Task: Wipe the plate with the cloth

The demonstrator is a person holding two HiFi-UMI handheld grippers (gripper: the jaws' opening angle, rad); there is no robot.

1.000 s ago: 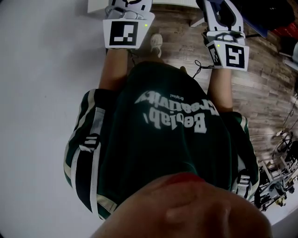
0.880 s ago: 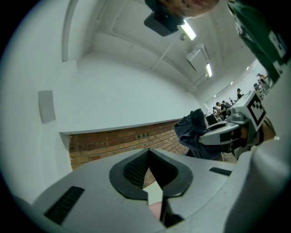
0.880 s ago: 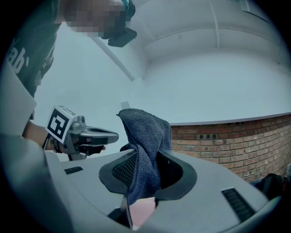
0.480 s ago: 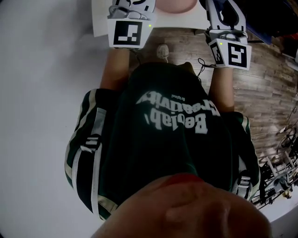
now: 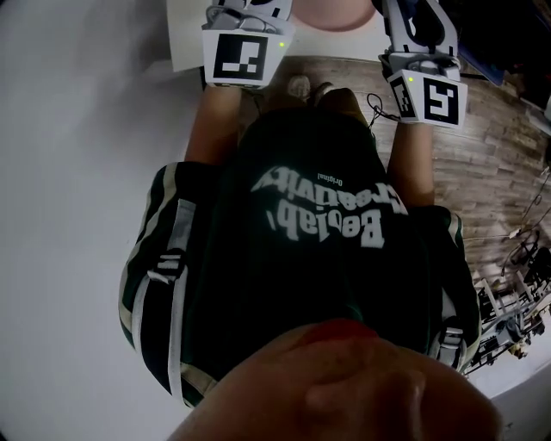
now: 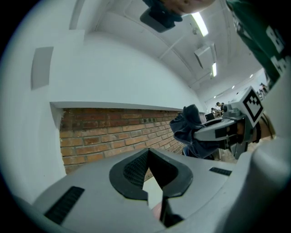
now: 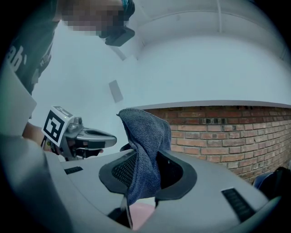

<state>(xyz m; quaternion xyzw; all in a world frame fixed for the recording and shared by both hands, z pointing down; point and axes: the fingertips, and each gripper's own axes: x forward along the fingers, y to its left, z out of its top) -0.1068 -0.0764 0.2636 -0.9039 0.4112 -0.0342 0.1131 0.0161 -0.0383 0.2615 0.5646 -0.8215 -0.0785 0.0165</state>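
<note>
Clamps cloth (image 7: 145, 132) in right gripper (image 7: 146, 157); needs a sweep toward nine o'clock onto plate (image 5: 331, 10), beside clenched, empty left gripper (image 6: 148, 152).

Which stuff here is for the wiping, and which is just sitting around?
For the job: grey-blue microfibre cloth, clamped in the right gripper; pink plate.
Just around: red brick wall; wooden plank floor.

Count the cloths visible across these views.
1. The blue-grey cloth is clamped in the jaws of the right hand-held gripper, bunching up above them; the left gripper view shows the same cloth. Others may lie out of frame.
</note>
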